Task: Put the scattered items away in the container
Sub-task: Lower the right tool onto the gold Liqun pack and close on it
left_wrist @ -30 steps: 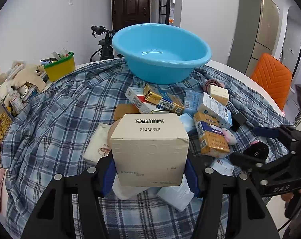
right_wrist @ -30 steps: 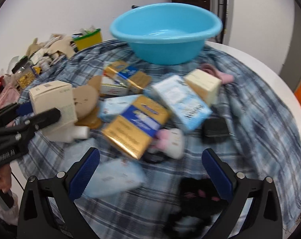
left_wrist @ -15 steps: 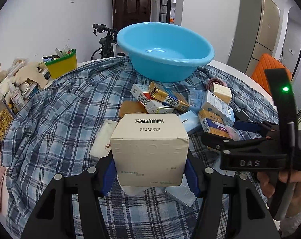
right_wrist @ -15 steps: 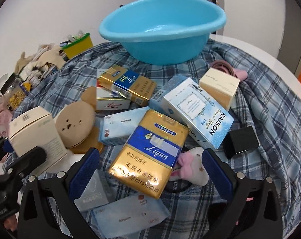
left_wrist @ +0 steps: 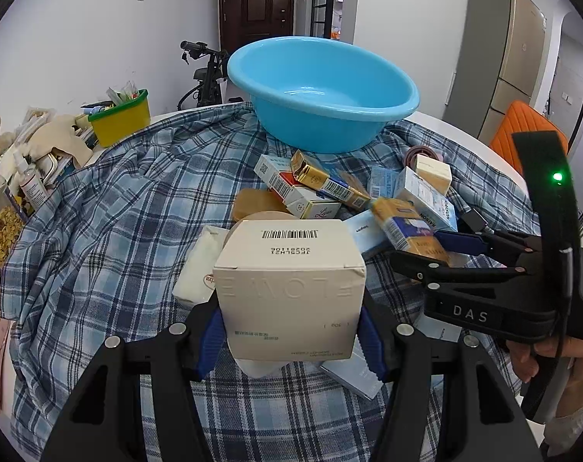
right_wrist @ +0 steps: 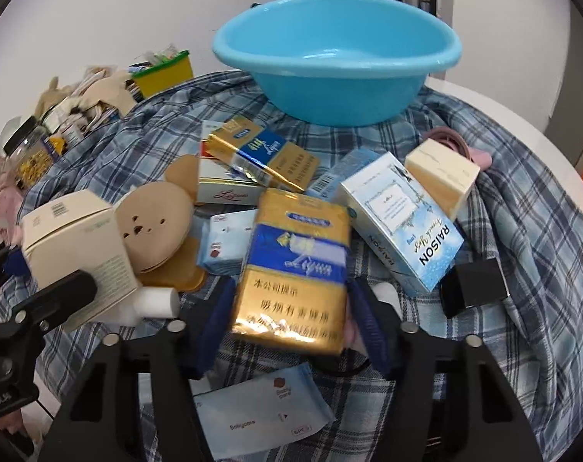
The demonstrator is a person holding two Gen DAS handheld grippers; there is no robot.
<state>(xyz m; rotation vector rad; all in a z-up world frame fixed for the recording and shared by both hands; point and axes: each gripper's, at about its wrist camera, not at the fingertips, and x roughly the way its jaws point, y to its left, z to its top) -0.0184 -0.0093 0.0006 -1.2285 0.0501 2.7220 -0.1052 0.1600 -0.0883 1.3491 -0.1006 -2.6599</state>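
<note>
Two pairs of tongs are loaded at once. The left tongs [left_wrist: 291,327] grip a cream carton [left_wrist: 289,285] by its side walls, blue pads flat against the card, and hold it upright above the checked cloth [left_wrist: 110,231]. The right tongs [right_wrist: 287,323] have just been closing, and their pads now sit against the long edges of a gold and blue pack [right_wrist: 291,269]; its lower end looks blurred, so how firm the hold is cannot be judged with certainty. A person's hand [left_wrist: 541,350] carries the right tool at the edge of the left view.

Around the two grips lies the rest of the scatter: a pale blue carton marked RAISON [right_wrist: 403,223], a second gold pack [right_wrist: 260,154] leaning on a white one, a tan round puff [right_wrist: 156,227], a small black block [right_wrist: 476,281], flat tissue packets [right_wrist: 260,412] and a cream cube [right_wrist: 441,177]. The blue basin [left_wrist: 322,92] stands at the far side of the bench [left_wrist: 464,134], beyond the heap and well apart from both tools; no item shows inside it.

The step in hand reads as pick-up, with both grasps made and nothing yet carried. Next comes a lift clear of neighbouring boxes, then a forward carry over the heap to the basin's rim, releasing each item inside. The pack overlaps its neighbours, so a straight upward lift would disturb least.
</note>
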